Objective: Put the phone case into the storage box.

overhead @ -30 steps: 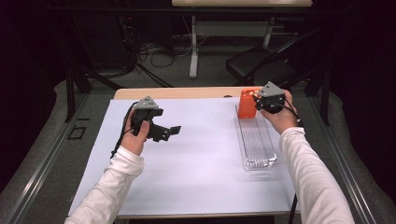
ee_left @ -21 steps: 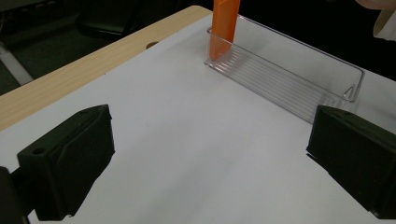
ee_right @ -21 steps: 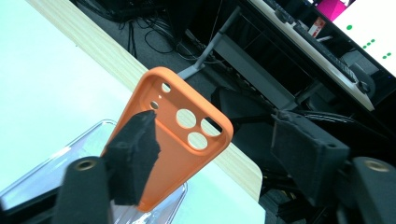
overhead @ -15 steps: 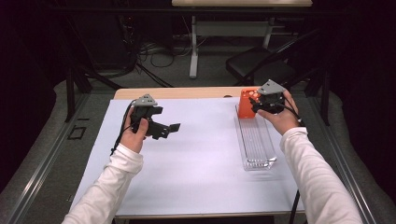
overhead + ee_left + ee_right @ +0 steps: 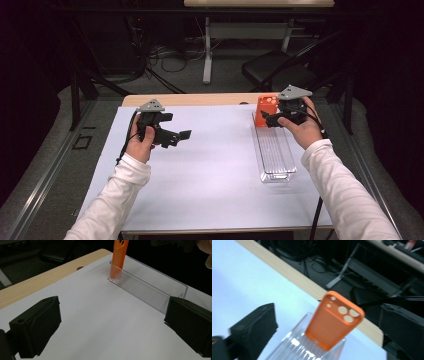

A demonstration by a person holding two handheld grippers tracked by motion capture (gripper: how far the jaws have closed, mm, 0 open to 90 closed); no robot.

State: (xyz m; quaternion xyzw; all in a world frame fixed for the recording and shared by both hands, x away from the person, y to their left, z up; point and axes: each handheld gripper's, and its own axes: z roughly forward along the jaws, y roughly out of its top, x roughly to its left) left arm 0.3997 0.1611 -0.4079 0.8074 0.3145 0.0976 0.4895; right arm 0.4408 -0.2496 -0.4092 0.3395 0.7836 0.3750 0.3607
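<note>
On the white-covered worktop point(image 5: 210, 175), the long clear ribbed plastic tray point(image 5: 274, 150) lies along the right side, with the orange phone case with camera cut-outs point(image 5: 265, 111) standing tilted at its far end, as it did a second ago. Just beside that case hovers the right claw point(image 5: 269, 120), jaws spread wide and empty, barely shifted. The left claw point(image 5: 175, 136), also wide open and empty, has stayed above the worktop's left part, well apart from the tray.
</note>
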